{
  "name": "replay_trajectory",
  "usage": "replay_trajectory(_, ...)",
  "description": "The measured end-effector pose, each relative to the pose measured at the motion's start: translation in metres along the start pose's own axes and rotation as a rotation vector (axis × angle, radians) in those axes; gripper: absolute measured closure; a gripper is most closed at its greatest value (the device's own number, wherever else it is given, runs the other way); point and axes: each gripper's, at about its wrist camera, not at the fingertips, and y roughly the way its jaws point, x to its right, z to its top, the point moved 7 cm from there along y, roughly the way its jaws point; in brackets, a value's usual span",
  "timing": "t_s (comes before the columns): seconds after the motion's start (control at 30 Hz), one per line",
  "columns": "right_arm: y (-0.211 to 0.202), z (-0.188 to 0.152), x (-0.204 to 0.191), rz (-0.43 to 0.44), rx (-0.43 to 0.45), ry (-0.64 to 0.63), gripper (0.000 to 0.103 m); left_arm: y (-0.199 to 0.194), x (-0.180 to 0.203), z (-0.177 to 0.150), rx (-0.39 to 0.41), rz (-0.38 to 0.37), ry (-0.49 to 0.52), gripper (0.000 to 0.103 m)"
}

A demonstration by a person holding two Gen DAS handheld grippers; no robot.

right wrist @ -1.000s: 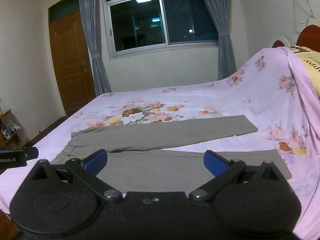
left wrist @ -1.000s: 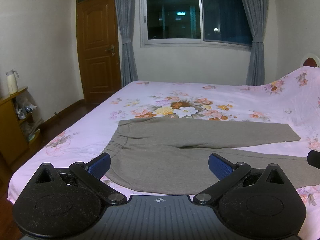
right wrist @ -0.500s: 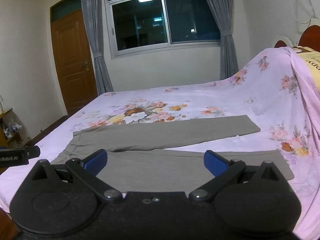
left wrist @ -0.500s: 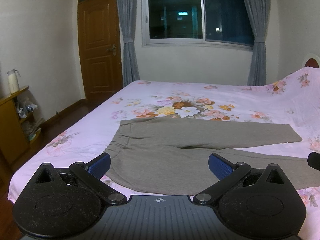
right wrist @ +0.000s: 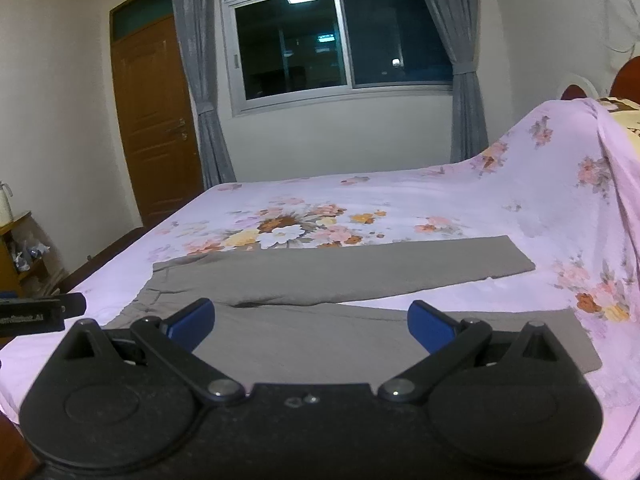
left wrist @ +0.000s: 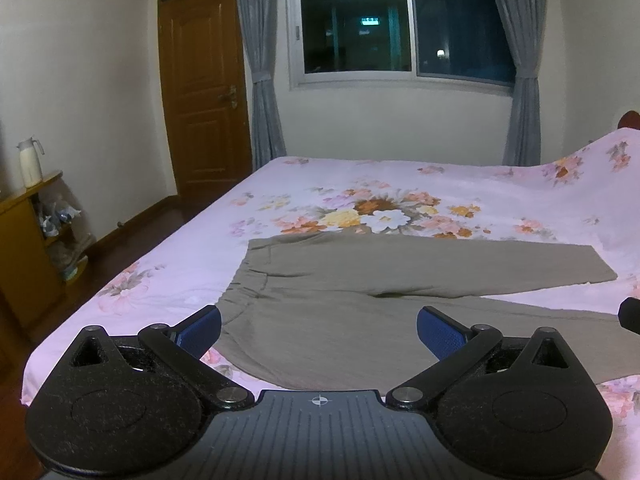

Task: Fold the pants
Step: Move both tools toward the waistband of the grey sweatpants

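Grey-brown pants (left wrist: 360, 280) lie flat on the floral pink bed, waistband to the left, two legs spread apart toward the right. They also show in the right wrist view (right wrist: 340, 272). My left gripper (left wrist: 319, 330) is open and empty, held above the near edge of the bed in front of the waist end. My right gripper (right wrist: 311, 326) is open and empty, held in front of the near leg. The tip of the right gripper (left wrist: 630, 314) shows at the left view's right edge, and the left gripper (right wrist: 40, 308) at the right view's left edge.
The bed (left wrist: 400, 184) fills the middle; its sheet rises over pillows at the right (right wrist: 580, 152). A wooden door (left wrist: 200, 92), a curtained window (left wrist: 404, 24) and a side cabinet with a white jug (left wrist: 30, 160) stand beyond. Dark floor lies left of the bed.
Both views have shifted slightly, with the pants drifting a little right in each. Both grippers stay open and empty.
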Motion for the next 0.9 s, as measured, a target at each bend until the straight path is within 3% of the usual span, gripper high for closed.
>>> replay_trajectory(0.2, 0.019, 0.004, -0.008, 0.031, 0.009, -0.032, 0.0, 0.023, -0.008, 0.005, 0.017, 0.007, -0.001, 0.0)
replay_trajectory(0.43, 0.057, 0.011, -0.023, 0.063, 0.002, -0.083, 0.0, 0.063, -0.017, 0.012, -0.025, 0.025, 0.005, 0.0)
replay_trajectory(0.9, 0.157, 0.029, -0.045, 0.126, -0.044, -0.063, 0.0, 0.181, -0.045, 0.026, -0.122, 0.058, -0.013, 0.0)
